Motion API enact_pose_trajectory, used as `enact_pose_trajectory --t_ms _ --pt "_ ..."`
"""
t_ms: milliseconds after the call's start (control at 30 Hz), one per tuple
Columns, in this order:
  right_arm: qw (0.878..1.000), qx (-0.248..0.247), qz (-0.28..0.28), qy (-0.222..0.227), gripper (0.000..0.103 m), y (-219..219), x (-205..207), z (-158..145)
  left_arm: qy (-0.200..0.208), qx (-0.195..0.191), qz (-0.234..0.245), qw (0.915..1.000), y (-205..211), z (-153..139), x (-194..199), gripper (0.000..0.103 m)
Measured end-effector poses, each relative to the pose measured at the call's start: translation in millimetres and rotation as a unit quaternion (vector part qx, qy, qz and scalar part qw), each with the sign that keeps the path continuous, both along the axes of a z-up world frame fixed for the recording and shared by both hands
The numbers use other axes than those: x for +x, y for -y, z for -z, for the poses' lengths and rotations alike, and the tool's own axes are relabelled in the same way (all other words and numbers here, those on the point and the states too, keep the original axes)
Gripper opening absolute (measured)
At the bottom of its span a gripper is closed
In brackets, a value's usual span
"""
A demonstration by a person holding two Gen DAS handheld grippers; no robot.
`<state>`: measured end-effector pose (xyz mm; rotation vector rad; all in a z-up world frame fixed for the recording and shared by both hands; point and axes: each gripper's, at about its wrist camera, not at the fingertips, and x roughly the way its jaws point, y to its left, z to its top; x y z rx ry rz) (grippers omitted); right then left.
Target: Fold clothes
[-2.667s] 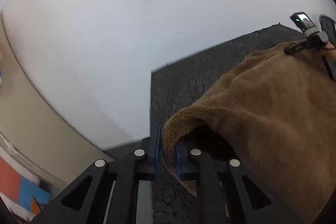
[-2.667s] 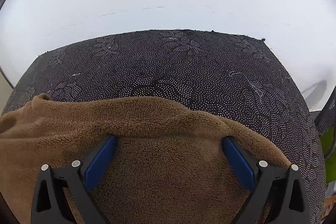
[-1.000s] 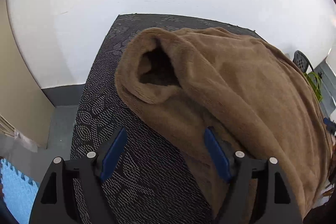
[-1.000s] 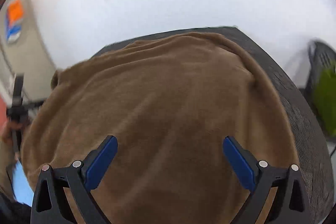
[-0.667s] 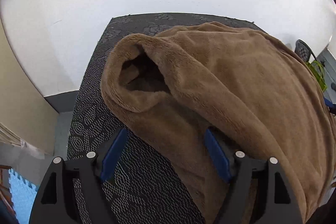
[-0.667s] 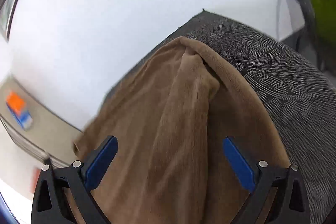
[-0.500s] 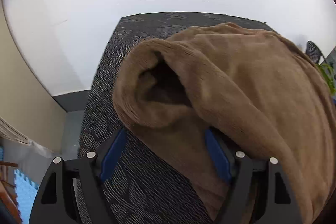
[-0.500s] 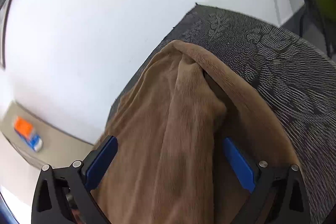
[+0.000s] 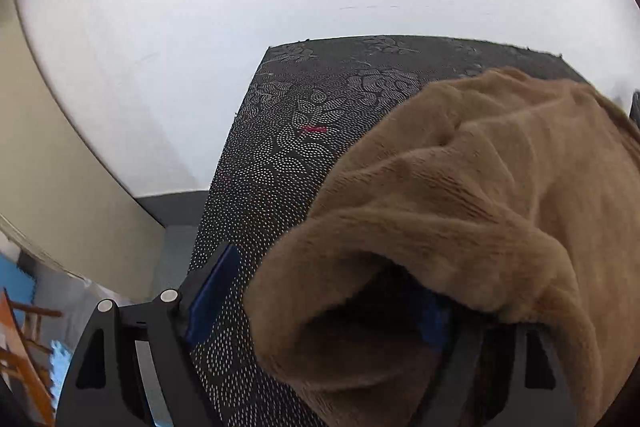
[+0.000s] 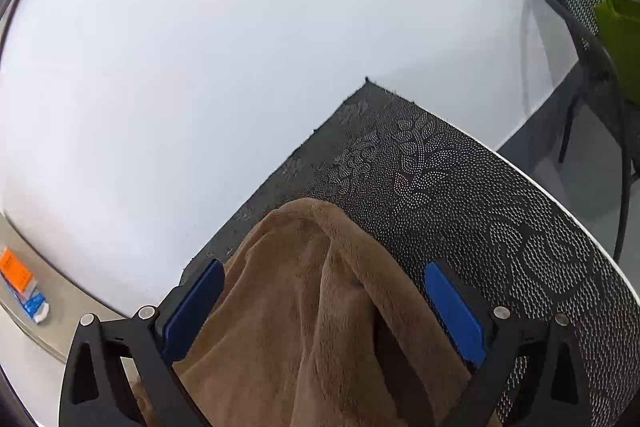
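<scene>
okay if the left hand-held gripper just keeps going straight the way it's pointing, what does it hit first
Most likely the brown fleece garment: its bulging fold already sits between the open fingers of the left hand-held gripper. The dark patterned table cover lies just under it, though depth is hard to judge.

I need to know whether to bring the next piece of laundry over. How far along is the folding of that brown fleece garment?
Nothing looks finished: the brown fleece garment lies bunched on the dark patterned table, one tube-like opening gaping toward the left gripper. In hand: both the left and the right gripper stand open with fleece between their fingers, not clamped. Left: flattening it and making the folds.
</scene>
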<state>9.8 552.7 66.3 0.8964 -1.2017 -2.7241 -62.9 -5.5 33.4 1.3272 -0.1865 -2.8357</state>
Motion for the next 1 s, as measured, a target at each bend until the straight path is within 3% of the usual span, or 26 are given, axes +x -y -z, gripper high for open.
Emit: enact_pose_trajectory --t_ms 133,367,500,667,800,933,1000 --pt "0.997 -0.057 -0.052 0.019 0.102 4 11 4 0.003 0.015 -0.004 0.9999 9 3 -3 0.086" --pt "0.987 -0.088 -0.105 0.084 0.102 40 59 14 -0.005 0.009 0.0 0.9999 10 -1 -3 0.087" --pt "0.977 -0.152 -0.127 0.08 0.102 46 56 22 -0.009 0.006 0.002 0.9999 7 -4 -1 0.087" --pt "0.975 -0.167 -0.124 0.08 0.102 49 14 41 -0.007 0.007 -0.004 0.9999 12 -6 0 0.087" --pt "0.991 -0.088 -0.085 0.06 0.102 50 -4 33 -0.021 0.007 -0.039 0.999 30 -12 1 0.087" --pt "0.995 -0.052 -0.066 0.049 0.102 49 -29 18 -0.022 0.041 -0.059 0.9972 51 -18 -4 0.087" --pt "0.997 0.0 -0.064 0.037 0.102 53 -42 -1 -0.025 0.024 -0.057 0.9978 47 -19 -8 0.087"
